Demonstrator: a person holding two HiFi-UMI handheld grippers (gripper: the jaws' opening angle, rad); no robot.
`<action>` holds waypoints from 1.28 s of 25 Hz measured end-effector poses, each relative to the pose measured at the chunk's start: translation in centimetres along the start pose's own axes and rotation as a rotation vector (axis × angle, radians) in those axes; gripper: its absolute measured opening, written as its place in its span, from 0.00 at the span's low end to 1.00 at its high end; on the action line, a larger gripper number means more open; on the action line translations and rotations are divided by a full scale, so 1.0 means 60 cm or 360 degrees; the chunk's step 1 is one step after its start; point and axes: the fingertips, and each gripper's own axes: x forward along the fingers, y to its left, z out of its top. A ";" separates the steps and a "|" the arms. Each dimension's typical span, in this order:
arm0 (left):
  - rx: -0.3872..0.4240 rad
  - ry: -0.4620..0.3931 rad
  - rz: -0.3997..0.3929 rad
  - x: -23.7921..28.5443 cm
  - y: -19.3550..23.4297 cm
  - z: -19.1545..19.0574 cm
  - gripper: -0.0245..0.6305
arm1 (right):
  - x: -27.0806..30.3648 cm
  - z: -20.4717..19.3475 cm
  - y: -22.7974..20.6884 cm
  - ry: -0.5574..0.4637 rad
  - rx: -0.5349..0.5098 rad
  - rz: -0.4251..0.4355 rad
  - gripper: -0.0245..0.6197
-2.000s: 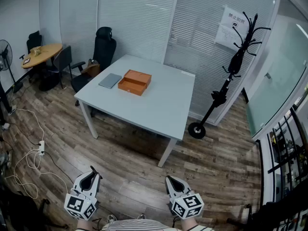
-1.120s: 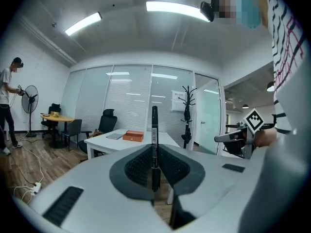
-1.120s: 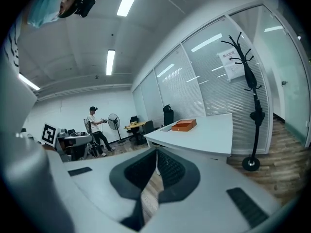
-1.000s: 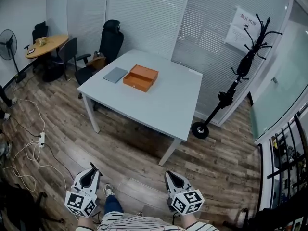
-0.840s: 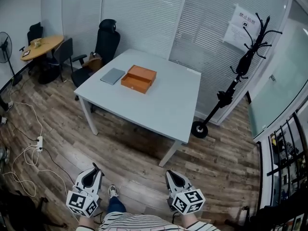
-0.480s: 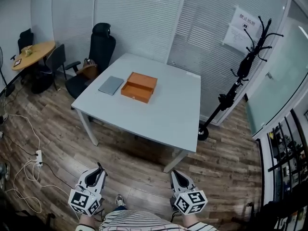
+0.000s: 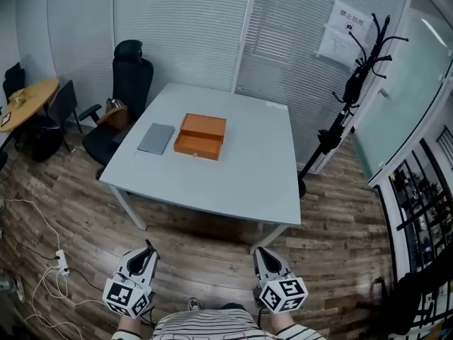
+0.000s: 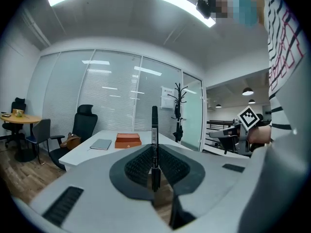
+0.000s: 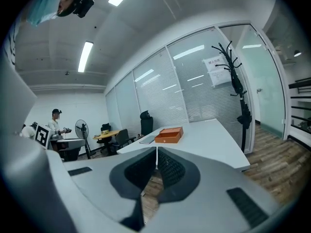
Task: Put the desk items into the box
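Standing upright, the black pen (image 8: pixel 154 123) is clamped in the left gripper (image 8: pixel 155 152), its long axis pointing up past the jaws. The right gripper (image 9: pixel 156 153) is closed, empty. Far ahead, the orange box (image 7: pixel 200 136) sits on the table (image 7: pixel 241 183).

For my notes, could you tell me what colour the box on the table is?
Orange box, clearest in head view.

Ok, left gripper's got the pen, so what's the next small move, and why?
Probably step up to the table and bring the left gripper toward the orange box. Its jaws are clamped on a black pen, held upright, while the box sits on the table well ahead, apparently out of reach from here.
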 end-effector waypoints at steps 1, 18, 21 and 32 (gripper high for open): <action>-0.0002 0.0003 -0.0011 0.006 0.008 0.000 0.12 | 0.006 0.001 0.002 0.0002 -0.0001 -0.0011 0.08; -0.0099 0.0035 0.0017 0.119 0.100 -0.020 0.12 | 0.144 0.016 -0.035 0.0034 0.0048 -0.0005 0.08; -0.0074 0.0036 0.0025 0.165 0.127 -0.004 0.12 | 0.194 0.036 -0.052 0.0026 0.0046 0.0012 0.08; -0.0032 0.0024 0.0021 0.363 0.180 0.051 0.12 | 0.353 0.098 -0.146 0.0046 0.0023 0.0071 0.08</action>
